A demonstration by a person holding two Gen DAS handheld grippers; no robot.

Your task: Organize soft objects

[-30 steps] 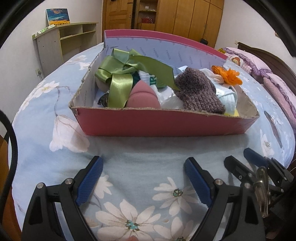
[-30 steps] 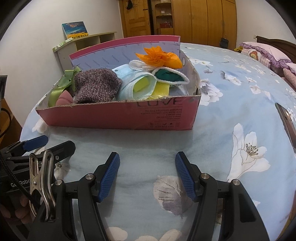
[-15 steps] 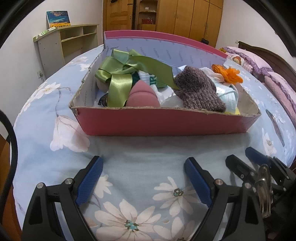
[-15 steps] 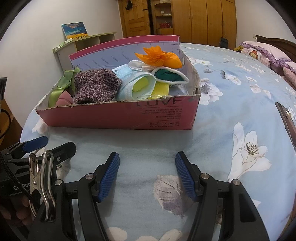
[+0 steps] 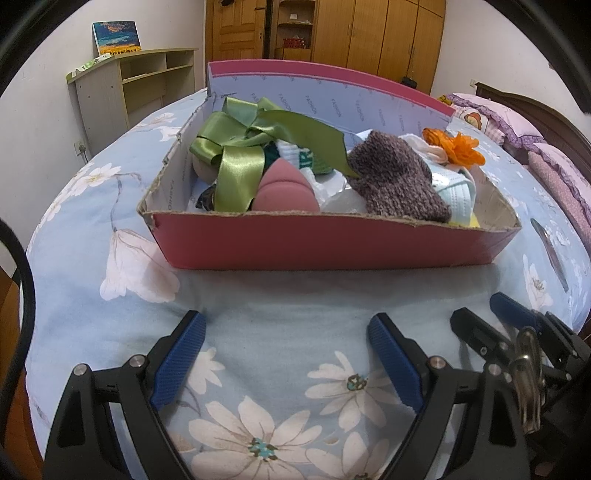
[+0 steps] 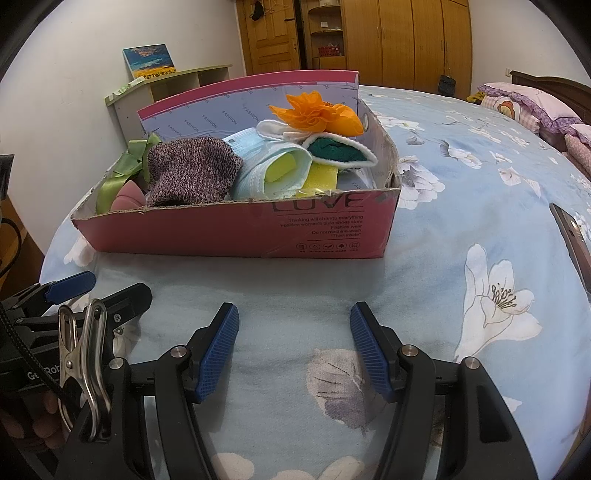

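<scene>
- A floral blue bedspread (image 5: 92, 229) covered the bed.
- A pale open shelf unit (image 5: 140, 85) stood against the white wall, with a small painting (image 5: 117, 36) of sky and yellow field propped on top.
- Wooden wardrobes (image 6: 417, 40) and a wooden door (image 6: 273, 37) lined the far wall.
- Pink and purple frilled pillows (image 6: 532, 107) lay by the dark headboard (image 6: 557, 86).
- A dark phone-like slab (image 6: 572, 236) lay flat on the bedspread, at the right edge of the right wrist view.
- A small dark bag (image 6: 446, 84) hung beside the wardrobes.

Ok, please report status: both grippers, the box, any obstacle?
Left gripper open, empty. Right gripper open, empty. Pink box full of soft items. Bedspread between is bare.
</scene>
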